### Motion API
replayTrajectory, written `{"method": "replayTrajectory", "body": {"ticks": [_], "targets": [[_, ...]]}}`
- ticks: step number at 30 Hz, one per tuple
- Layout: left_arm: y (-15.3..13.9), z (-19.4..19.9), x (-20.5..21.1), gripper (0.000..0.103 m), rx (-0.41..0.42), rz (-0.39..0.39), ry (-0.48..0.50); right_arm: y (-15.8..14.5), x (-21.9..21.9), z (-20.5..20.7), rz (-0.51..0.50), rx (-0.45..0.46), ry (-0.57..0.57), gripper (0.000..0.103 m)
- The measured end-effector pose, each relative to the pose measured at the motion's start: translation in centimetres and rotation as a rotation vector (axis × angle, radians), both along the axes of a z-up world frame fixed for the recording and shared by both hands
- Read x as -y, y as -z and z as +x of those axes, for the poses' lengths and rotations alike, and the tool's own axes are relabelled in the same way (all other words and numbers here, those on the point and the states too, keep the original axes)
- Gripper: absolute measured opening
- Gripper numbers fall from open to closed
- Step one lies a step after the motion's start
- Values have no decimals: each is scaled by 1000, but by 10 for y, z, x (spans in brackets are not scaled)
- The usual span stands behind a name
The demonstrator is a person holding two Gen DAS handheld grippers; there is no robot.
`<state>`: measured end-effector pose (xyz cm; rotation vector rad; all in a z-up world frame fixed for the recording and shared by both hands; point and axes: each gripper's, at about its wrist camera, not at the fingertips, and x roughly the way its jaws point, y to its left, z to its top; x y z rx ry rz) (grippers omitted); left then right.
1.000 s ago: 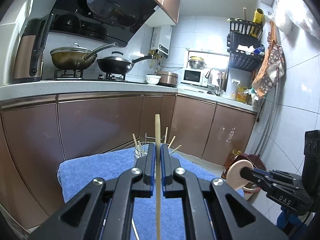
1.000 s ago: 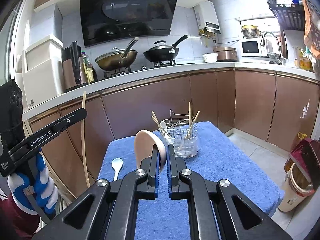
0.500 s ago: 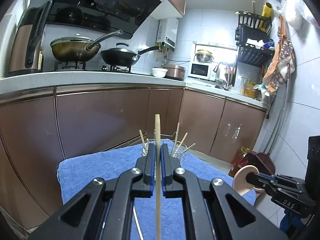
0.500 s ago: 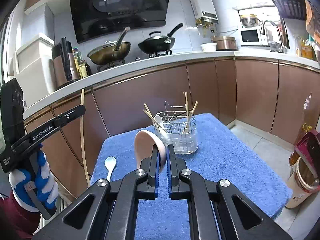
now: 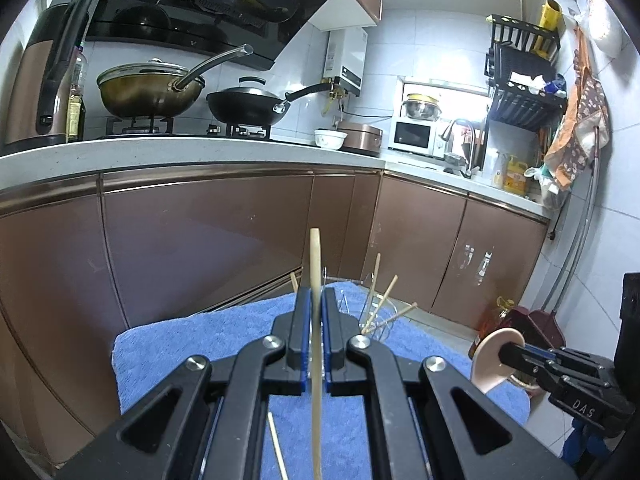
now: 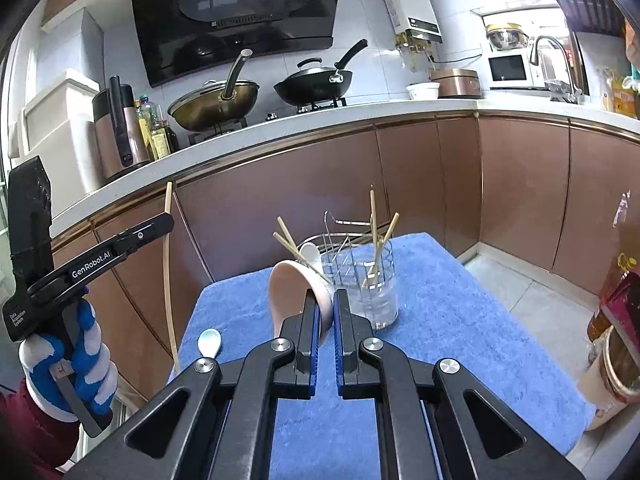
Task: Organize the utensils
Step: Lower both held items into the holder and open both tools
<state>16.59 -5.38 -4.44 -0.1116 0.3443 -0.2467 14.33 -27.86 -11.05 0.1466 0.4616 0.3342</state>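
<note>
While a wire utensil holder [image 6: 360,276] stands on a blue towel [image 6: 460,320] directly ahead of both tools, the left gripper [image 5: 315,300] is clamped on a long pale wooden chopstick [image 5: 315,264] that rises upright above its fingertips and runs down between its arms. The right gripper [image 6: 326,304] is clenched on a pink ceramic spoon [image 6: 296,292], the bowl of which tilts up and to the left of its jaws. Several chopsticks [image 6: 374,232] and a white spoon [image 6: 310,254] already lean inside the holder, which sits just beyond the pink spoon's rim. Another loose chopstick [image 5: 276,444] lies on the towel below the left gripper, and a small white spoon [image 6: 210,342] rests on the towel to the left of the right gripper's arms. Seen from the right wrist, the left gripper [image 6: 170,220] is held out beside the table by a hand in a blue-and-white glove [image 6: 66,368], well to the left of the holder; from the left wrist, the right gripper [image 5: 506,350] with its spoon [image 5: 494,356] appears low on the right. Beyond the towel stretch brown cabinet fronts [image 5: 200,240] under a pale counter [image 5: 180,152], with a lidded wok [image 5: 148,96] and a black pan [image 5: 248,106] on the stove.
</note>
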Motion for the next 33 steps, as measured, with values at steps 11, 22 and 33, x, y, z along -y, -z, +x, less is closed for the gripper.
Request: {"method": "replayTrajectory", "body": {"ticks": [11, 22, 33], "targets": [[-45, 67, -12, 4, 81, -222, -7, -29, 6, 56, -25, 102, 32, 7], [-32, 157, 21, 4, 150, -260, -129, -36, -8, 134, -154, 224, 153, 7], [35, 208, 40, 5, 116, -258, -213, 14, -29, 178, -276, 209, 223, 7]]}}
